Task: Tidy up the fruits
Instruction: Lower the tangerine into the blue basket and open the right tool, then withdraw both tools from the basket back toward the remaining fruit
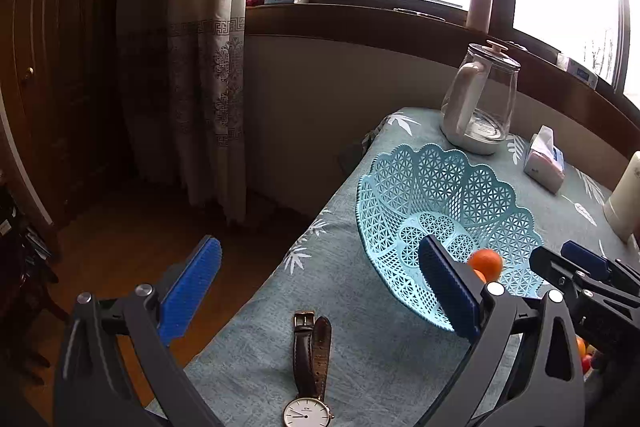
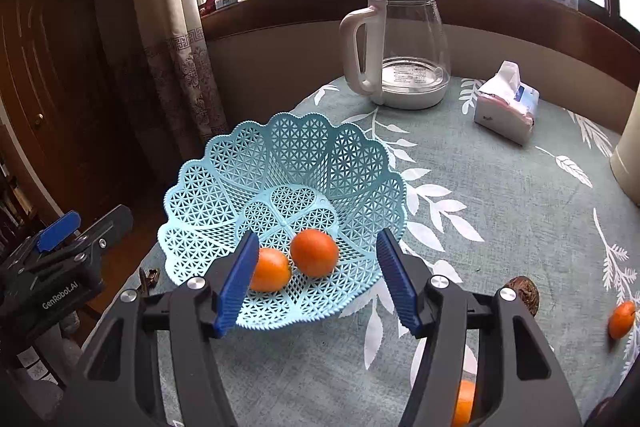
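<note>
A light-blue lattice basket (image 2: pixel 288 155) sits on the teal leaf-print tablecloth (image 2: pixel 500 195). Two oranges (image 2: pixel 314 253) (image 2: pixel 270 269) lie inside it, touching. My right gripper (image 2: pixel 318 235) hovers open over the basket's near rim with nothing between its blue fingers. Another orange (image 2: pixel 622 319) rests on the cloth at far right, and one more (image 2: pixel 464 403) shows under the right finger. A brown wrinkled round fruit (image 2: pixel 524 293) sits between them. In the left wrist view my left gripper (image 1: pixel 320 241) stands open left of the basket (image 1: pixel 440 195), near the table edge.
A glass kettle (image 2: pixel 404 47) with a white handle stands behind the basket, and a tissue pack (image 2: pixel 506 107) lies to its right. A cream container (image 2: pixel 628 155) stands at the right edge. A brown-strapped wristwatch (image 1: pixel 310 359) lies near the left edge, where the table drops to wooden floor.
</note>
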Tool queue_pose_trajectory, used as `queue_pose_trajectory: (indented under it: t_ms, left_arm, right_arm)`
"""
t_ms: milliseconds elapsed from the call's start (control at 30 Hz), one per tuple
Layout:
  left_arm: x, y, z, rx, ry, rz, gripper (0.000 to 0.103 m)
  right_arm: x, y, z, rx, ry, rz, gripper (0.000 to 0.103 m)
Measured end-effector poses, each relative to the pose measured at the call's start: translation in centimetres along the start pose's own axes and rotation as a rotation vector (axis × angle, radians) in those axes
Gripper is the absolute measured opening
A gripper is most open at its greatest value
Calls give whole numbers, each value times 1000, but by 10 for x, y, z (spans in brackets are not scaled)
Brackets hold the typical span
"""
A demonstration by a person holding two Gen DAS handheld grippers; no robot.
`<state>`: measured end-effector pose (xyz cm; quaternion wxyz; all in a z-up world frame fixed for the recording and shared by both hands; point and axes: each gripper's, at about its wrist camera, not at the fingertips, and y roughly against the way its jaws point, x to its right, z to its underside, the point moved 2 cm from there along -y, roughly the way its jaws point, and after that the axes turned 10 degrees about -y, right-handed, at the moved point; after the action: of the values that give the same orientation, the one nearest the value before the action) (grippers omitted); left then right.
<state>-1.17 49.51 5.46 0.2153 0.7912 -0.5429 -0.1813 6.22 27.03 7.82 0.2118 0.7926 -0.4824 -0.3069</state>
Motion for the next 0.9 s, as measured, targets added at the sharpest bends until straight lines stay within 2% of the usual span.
queue_pose_trajectory:
  t_ms: [200,267,333,400,500,900]
  left_arm:
    - [-3,1,-1,-6,29,-12,100]
    - [-4,1,-1,-10,35,-16,100]
    - [-2,2,-1,-16,37,-26,100]
    - [-1,4,0,-14,31,-37,100]
    - [2,8,0,-1,20,-35,100]
    - [33,30,-2,38,-62,53,100]
  right_arm:
    - [6,7,6,1,-37,-6,62]
    - [8,11,9,3,-52,-7,65]
    - [11,14,12,6,-68,-3,76]
    - [15,19,15,12,-87,-2,78]
    - [19,26,17,22,-102,6,78]
    - [37,57,27,65,-162,32,79]
